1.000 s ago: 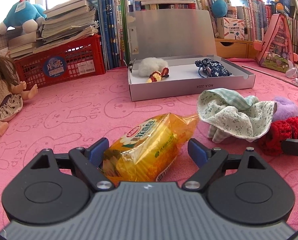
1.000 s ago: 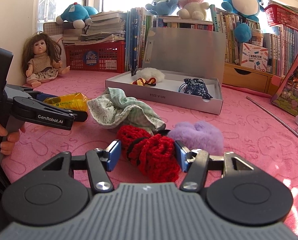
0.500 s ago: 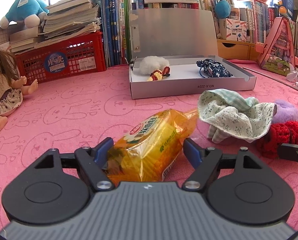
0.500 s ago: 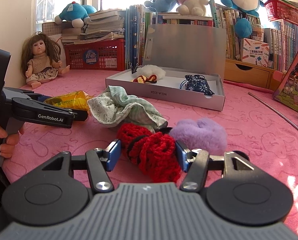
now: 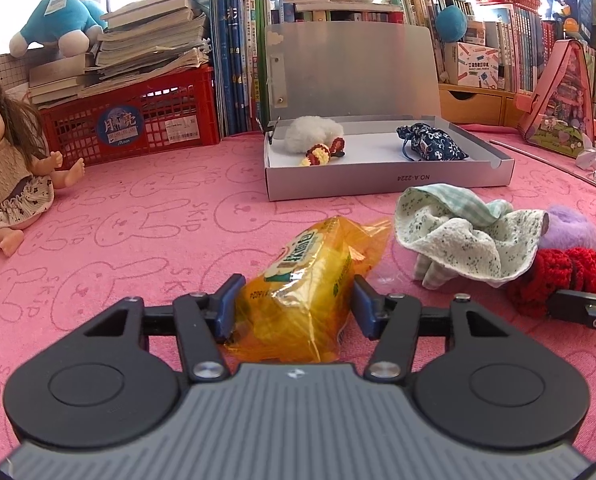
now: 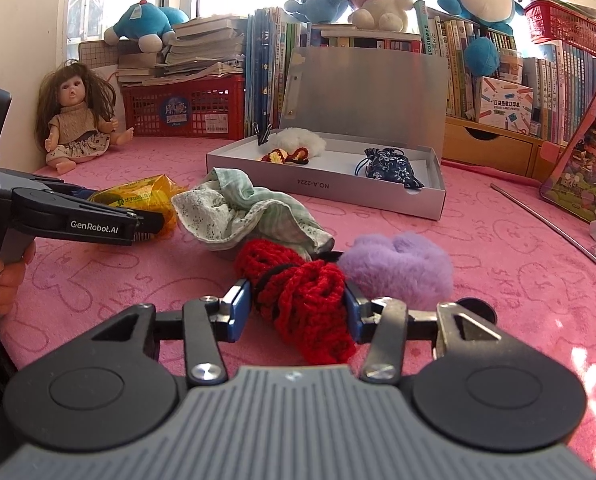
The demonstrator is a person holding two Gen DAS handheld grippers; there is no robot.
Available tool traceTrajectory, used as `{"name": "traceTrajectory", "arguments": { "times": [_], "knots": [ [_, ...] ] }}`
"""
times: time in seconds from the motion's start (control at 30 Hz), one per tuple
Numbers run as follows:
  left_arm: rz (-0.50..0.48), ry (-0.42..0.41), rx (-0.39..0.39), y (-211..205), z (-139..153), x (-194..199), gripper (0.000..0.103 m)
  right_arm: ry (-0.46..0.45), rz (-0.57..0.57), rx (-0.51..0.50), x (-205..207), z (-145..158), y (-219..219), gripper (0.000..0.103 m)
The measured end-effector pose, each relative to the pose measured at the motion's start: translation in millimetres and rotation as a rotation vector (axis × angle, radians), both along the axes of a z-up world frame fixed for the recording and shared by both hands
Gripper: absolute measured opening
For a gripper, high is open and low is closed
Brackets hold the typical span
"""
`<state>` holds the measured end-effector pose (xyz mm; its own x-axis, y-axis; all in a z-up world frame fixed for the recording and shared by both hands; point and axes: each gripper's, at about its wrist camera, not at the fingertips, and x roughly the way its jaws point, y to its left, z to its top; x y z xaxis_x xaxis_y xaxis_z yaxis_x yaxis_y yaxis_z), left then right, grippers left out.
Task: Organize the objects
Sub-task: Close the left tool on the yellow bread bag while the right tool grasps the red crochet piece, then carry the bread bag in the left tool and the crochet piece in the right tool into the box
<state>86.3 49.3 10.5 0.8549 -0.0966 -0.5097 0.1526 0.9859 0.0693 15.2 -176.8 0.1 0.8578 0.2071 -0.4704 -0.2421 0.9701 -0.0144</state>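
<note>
Left wrist: closing left gripper (image 5: 294, 300) around yellow packet (image 5: 306, 284), long axis away, slightly rightward.

Pink cloth (image 5: 146, 216) w/ faint bunny outlines & "SKIP" print. Snack pack (image 5: 302, 292): orange-yellow, green/white label. Crochet piece (image 6: 302, 300): bright red, black band round it. Fluffy pom (image 6: 398, 264): lilac. Rag (image 6: 242, 212): pale green check + white w/ tiny dark floral specks. Box (image 5: 386, 180): grey, white inside. Pouch (image 5: 430, 144): navy, white floral. Crate (image 5: 138, 120): red, blue round sticker. Gripper pads blue.
</note>
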Motion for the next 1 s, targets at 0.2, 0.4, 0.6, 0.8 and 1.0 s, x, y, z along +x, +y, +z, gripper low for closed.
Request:
{"name": "traceTrajectory", "arguments": {
  "times": [0.2,0.4,0.6,0.8,1.0],
  "knots": [
    [0.025,-0.004,-0.018,2,6,-1,0.05,-0.016,0.015,-0.007,-6,7,3,0.043],
    [0.032,-0.026,-0.024,3,16,-5,0.049,-0.05,0.018,0.007,-9,21,1,0.043],
    [0.029,-0.058,-0.042,5,31,-8,0.049,-0.068,-0.003,0.028,-6,34,-4,0.043],
    [0.028,-0.07,-0.039,2,41,-3,0.049,-0.087,-0.034,0.031,0,45,-11,0.043],
    [0.022,-0.072,-0.056,-1,50,6,0.049,-0.09,-0.071,0.04,9,54,-21,0.043]
  ]
}}
